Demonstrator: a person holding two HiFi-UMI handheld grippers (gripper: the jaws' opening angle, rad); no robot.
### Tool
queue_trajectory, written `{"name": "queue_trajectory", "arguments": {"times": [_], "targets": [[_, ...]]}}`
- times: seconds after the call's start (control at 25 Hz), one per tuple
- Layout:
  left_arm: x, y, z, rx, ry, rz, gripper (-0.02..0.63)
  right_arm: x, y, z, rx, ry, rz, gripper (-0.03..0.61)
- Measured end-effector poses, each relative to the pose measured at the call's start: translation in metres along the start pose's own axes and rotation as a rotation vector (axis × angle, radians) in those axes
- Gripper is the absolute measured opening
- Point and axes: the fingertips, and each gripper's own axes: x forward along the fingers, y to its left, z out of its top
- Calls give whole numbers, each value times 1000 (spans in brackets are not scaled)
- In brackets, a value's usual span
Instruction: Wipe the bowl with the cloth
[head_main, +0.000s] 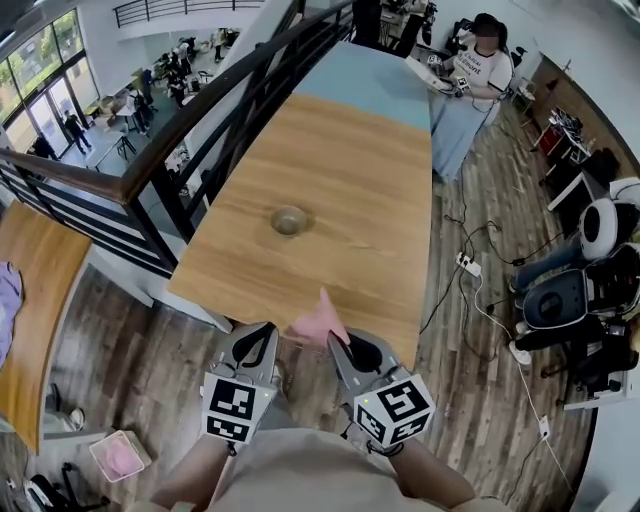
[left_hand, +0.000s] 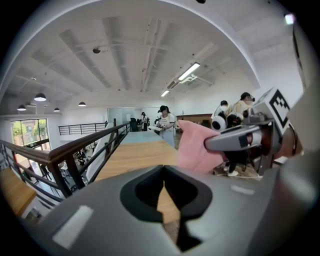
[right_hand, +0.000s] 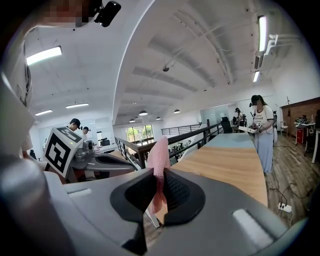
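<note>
Right tongs (right_hand: 159, 174) pinch soft pink cloth (right_hand: 161, 150); round bowl (head_main: 289, 220), wood-grain table (head_main: 370, 190).

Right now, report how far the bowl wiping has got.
Done: the right claw is shut on the cloth. In hand: both claws hover by the near edge of the table, the left claw shut and empty. Left: the bowl stands mid-table, apart from the cloth, so all wiping remains.

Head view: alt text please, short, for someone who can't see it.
Seen from above, the right gripper pinches a pink cloth at the near edge of a long wooden table, with the left gripper closed and empty beside it. A small bowl sits mid-table ahead of both; a person stands near the far end.
</note>
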Motion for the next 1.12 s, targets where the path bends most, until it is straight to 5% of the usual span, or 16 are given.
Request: {"name": "queue_trajectory", "arguments": {"times": [1.12], "targets": [[118,189,28,-42,18,-71,2,205,-44,62,15,43,-105,26]]}}
